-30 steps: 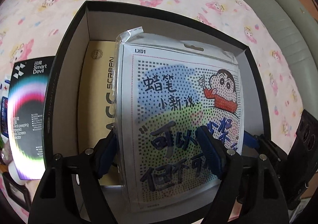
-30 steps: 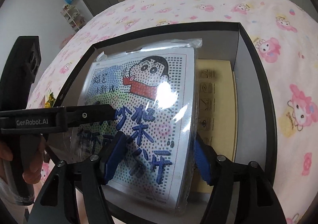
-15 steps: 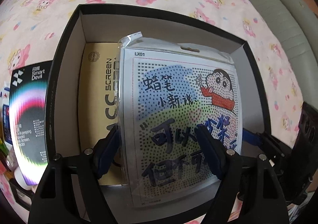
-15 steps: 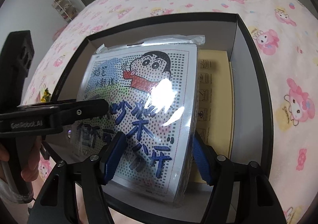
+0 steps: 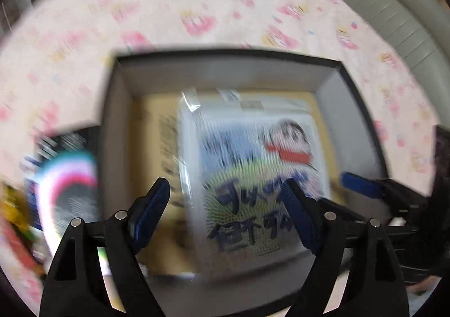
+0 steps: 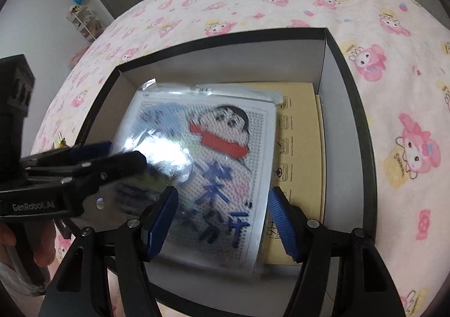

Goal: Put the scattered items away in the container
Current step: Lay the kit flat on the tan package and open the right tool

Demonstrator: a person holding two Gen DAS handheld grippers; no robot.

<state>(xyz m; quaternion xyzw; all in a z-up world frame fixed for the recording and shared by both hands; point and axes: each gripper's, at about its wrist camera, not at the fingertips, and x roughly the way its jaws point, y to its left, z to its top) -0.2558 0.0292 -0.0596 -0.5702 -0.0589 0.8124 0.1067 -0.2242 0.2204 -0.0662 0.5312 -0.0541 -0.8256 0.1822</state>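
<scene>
A clear-wrapped cartoon bead packet (image 5: 247, 162) (image 6: 225, 142) lies inside the black open box (image 5: 225, 53) (image 6: 225, 41), on top of a flat tan carton (image 5: 152, 125) (image 6: 298, 148). My left gripper (image 5: 225, 190) hovers open over the packet's near edge, with nothing between its blue pads; the left wrist view is blurred. From the left it also reaches over the packet in the right wrist view (image 6: 126, 152). My right gripper (image 6: 222, 196) is open above the packet's near right part, and its blue tip (image 5: 360, 184) shows at the box's right wall.
A black Smart Devil package (image 5: 64, 176) lies outside the box's left wall, with yellow clutter (image 5: 11, 204) beyond it. The box sits on a pink cartoon-print bedspread (image 6: 365, 21). A grey padded headboard (image 5: 393, 7) runs at the right. A person's hand (image 6: 17, 246) holds the left gripper.
The packet has settled flat onto the tan carton. Both grippers have drawn back and up from it, still open. The left wrist view is now motion-blurred.
</scene>
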